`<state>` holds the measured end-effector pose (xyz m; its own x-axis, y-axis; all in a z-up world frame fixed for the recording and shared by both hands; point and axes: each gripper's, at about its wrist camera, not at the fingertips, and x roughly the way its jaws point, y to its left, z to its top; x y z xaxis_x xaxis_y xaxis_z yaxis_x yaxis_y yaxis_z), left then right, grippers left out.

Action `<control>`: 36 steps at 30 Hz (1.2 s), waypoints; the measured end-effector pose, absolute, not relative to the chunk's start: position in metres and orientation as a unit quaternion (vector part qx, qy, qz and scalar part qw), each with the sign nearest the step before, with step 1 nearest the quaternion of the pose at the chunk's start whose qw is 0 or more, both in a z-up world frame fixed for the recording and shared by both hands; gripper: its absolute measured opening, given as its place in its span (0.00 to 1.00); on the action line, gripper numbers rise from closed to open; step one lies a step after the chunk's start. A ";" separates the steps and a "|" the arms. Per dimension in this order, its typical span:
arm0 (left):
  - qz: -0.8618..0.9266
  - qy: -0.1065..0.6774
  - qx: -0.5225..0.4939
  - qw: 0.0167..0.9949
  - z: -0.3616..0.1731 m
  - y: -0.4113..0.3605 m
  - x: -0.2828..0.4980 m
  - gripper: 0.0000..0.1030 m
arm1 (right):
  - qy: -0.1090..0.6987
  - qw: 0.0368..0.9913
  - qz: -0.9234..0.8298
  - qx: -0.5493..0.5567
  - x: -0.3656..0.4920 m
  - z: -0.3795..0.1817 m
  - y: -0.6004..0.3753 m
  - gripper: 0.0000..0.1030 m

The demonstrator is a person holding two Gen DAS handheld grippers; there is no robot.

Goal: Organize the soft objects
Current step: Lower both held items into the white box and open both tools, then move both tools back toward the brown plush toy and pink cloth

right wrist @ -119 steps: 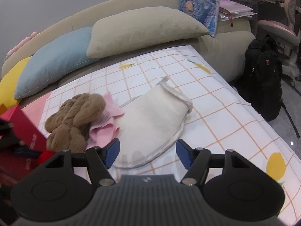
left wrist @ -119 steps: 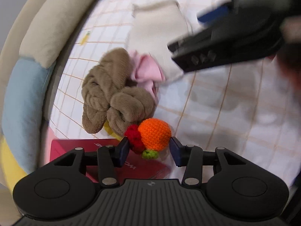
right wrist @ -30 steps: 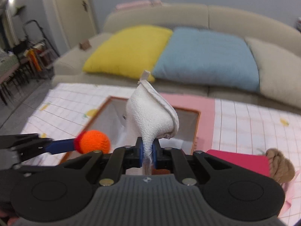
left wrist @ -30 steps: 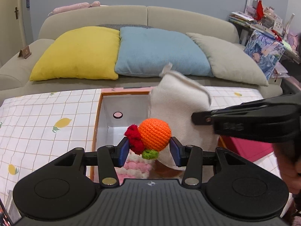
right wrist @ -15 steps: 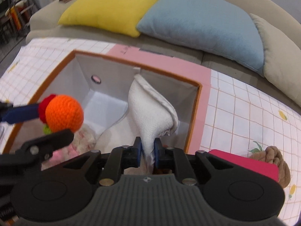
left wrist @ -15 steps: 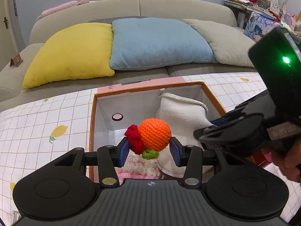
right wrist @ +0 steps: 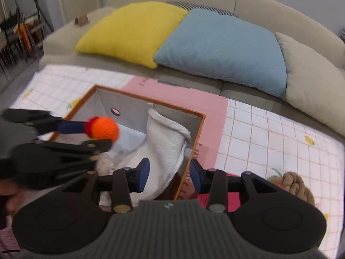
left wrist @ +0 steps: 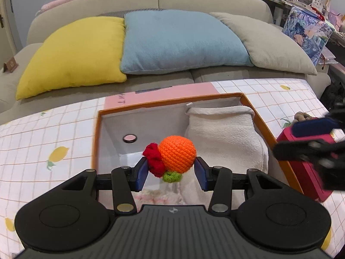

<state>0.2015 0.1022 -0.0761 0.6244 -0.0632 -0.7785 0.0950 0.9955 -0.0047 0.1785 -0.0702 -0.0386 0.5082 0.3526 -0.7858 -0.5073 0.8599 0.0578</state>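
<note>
Clamping the light, squashy crocheted orange (left wrist: 177, 152) across its middle, the left gripper (left wrist: 171, 173) hovers over the box (left wrist: 267, 127) while the right gripper (right wrist: 169, 176) jaws are opening, off the limp white cloth (right wrist: 166, 142).

I logged both of my handheld units, left gripper (left wrist: 171, 172) and right gripper (right wrist: 169, 174), as matte black with ribbed centre housings, twin round side discs, silver pivot screws on the linkage arms, and blue pads (left wrist: 142, 173) lining the fingers.
</note>
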 end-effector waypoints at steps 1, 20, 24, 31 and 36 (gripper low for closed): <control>-0.042 0.435 0.023 0.899 -0.079 0.101 0.205 0.51 | 0.425 0.866 0.248 -0.085 0.174 -0.037 -0.074 0.40; -0.035 0.480 0.053 0.875 -0.094 0.090 0.206 0.59 | 0.411 0.878 0.245 -0.019 0.149 -0.039 -0.109 0.40; -0.042 0.460 0.056 0.885 -0.076 0.084 0.191 0.60 | 0.406 0.881 0.245 0.000 0.142 -0.036 -0.122 0.43; -0.069 0.396 0.038 0.915 -0.028 0.059 0.149 0.60 | 0.374 0.896 0.236 0.022 0.114 -0.024 -0.161 0.45; -0.105 0.364 0.020 0.925 -0.008 0.029 0.122 0.60 | 0.352 0.909 0.219 0.030 0.087 -0.022 -0.196 0.46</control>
